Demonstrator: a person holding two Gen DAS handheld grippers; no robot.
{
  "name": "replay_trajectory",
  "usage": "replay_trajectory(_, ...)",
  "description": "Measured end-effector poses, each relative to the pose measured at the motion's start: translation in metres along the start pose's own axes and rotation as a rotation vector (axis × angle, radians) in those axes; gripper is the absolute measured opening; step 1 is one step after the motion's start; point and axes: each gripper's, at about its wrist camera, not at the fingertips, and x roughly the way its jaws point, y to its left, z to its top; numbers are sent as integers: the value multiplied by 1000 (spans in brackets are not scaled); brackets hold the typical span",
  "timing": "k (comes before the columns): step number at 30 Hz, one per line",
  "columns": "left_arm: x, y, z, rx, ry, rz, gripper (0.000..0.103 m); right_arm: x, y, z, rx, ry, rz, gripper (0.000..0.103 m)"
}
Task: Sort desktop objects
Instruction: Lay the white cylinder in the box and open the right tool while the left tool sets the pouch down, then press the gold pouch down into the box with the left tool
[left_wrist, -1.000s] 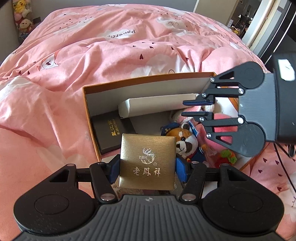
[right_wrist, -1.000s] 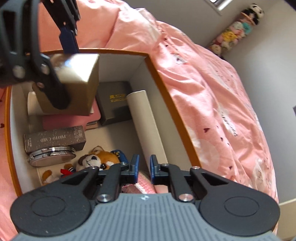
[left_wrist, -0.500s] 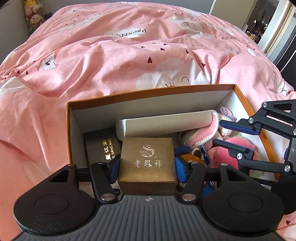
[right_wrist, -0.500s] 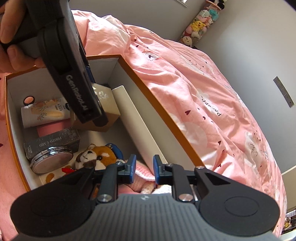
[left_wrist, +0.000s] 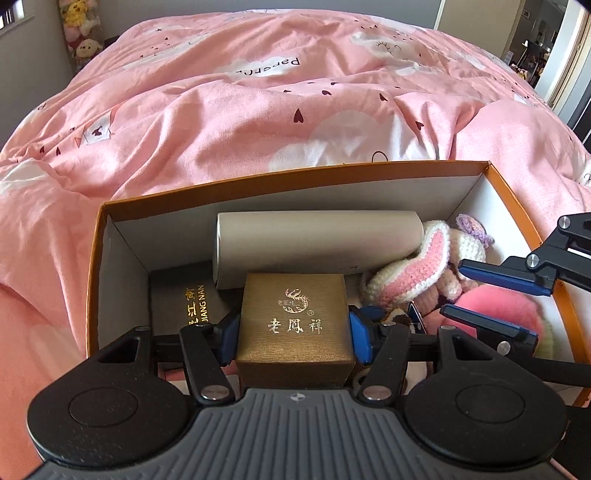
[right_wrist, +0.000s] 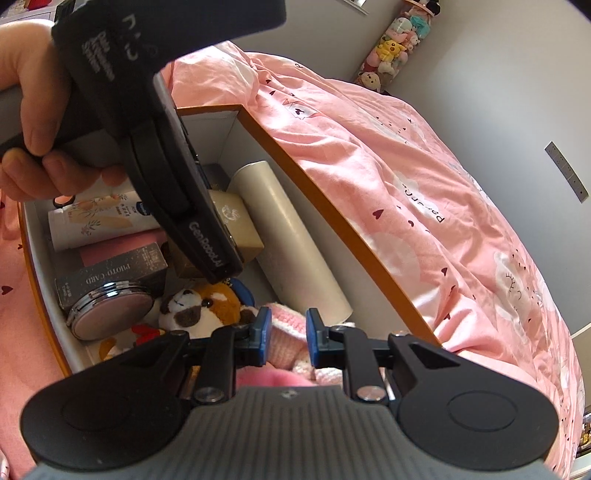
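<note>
My left gripper (left_wrist: 293, 330) is shut on a gold jewellery box (left_wrist: 293, 321) with Chinese lettering and holds it low inside the orange-rimmed cardboard box (left_wrist: 288, 184), in front of a beige tube (left_wrist: 317, 243). The gold box also shows in the right wrist view (right_wrist: 240, 225), behind the left gripper body. My right gripper (right_wrist: 288, 336) is open by a narrow gap and empty, over a pink knitted toy (right_wrist: 286, 345) at the box's near end. It shows in the left wrist view (left_wrist: 495, 299) at the right.
Inside the box lie a black Jiangnan case (left_wrist: 184, 299), a red panda plush (right_wrist: 201, 304), a round metal compact (right_wrist: 110, 310), a Photo-Card box (right_wrist: 110, 273) and a white lotion tube (right_wrist: 103, 223). The box rests on a pink duvet (left_wrist: 258, 92).
My left gripper has lowered the gold box deeper into the cardboard box, closer to the beige tube. My right gripper has stayed over the pink knitted toy, slightly open.
</note>
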Motion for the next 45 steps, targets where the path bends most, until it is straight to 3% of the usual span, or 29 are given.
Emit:
replay_trajectory(5, 3, -1, 1, -2, -2, -4, 68, 0, 0, -3, 18, 3, -1, 24)
replay_trajectory(17, -16, 25, -2, -56, 45, -184, 72, -2, 4, -6, 26, -1, 7, 30)
replay_trajectory(20, -21, 28, -3, -43, 62, -183, 72, -3, 5, -6, 26, -1, 7, 30)
replay_trajectory(24, -21, 26, -7, -6, 104, -171, 44, -3, 6, -6, 27, 1, 8, 30)
replay_trajectory(27, -19, 24, -11, 17, 96, -135, 35, -3, 8, -7, 26, 3, 10, 30)
replay_trajectory(33, -12, 28, -6, -31, 76, -142, 33, -3, 11, -8, 22, 4, 16, 30)
replay_trajectory(45, -1, 20, 2, -18, 47, -138, 35, -4, 12, -6, 26, 3, 17, 30)
